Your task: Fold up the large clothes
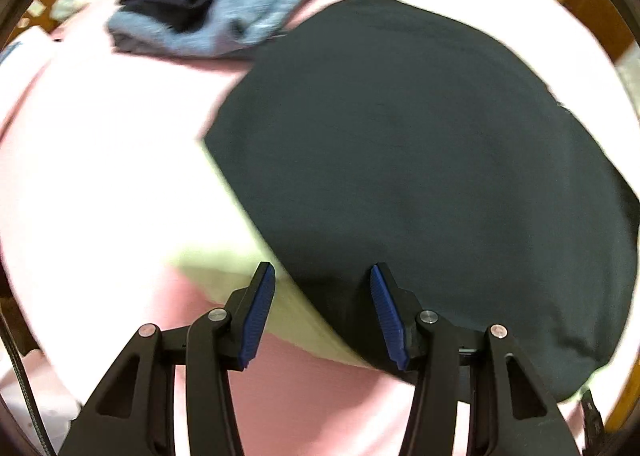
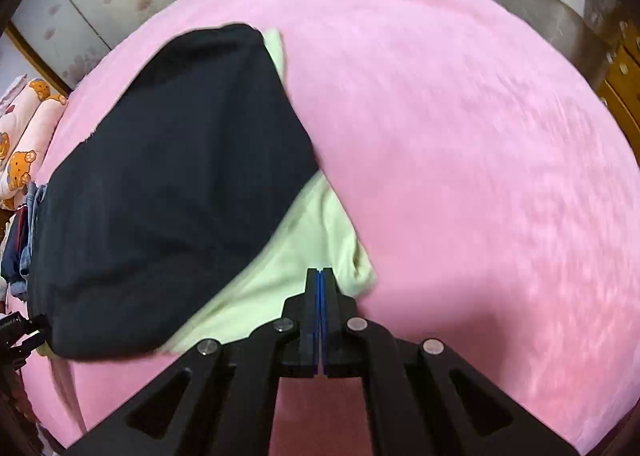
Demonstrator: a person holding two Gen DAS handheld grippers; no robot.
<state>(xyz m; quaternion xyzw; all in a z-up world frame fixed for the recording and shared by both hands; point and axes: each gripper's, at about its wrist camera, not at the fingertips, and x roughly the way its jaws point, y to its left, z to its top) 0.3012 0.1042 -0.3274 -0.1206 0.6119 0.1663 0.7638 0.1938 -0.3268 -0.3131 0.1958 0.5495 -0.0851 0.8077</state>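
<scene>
The black garment [image 1: 420,160] was spread mid-frame over a pale green cloth [image 2: 296,272] on the pink bed [image 2: 480,136]. The left gripper [image 1: 322,312] was held parted and empty above its lower edge; the right gripper [image 2: 320,296] was clamped tight on nothing. Both layers' edge should be pinched squarely.

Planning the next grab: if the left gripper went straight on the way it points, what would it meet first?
Probably the near edge of the dark garment, where it overlaps the pale green cloth. The left gripper is open and empty; depth is unclear.
</scene>
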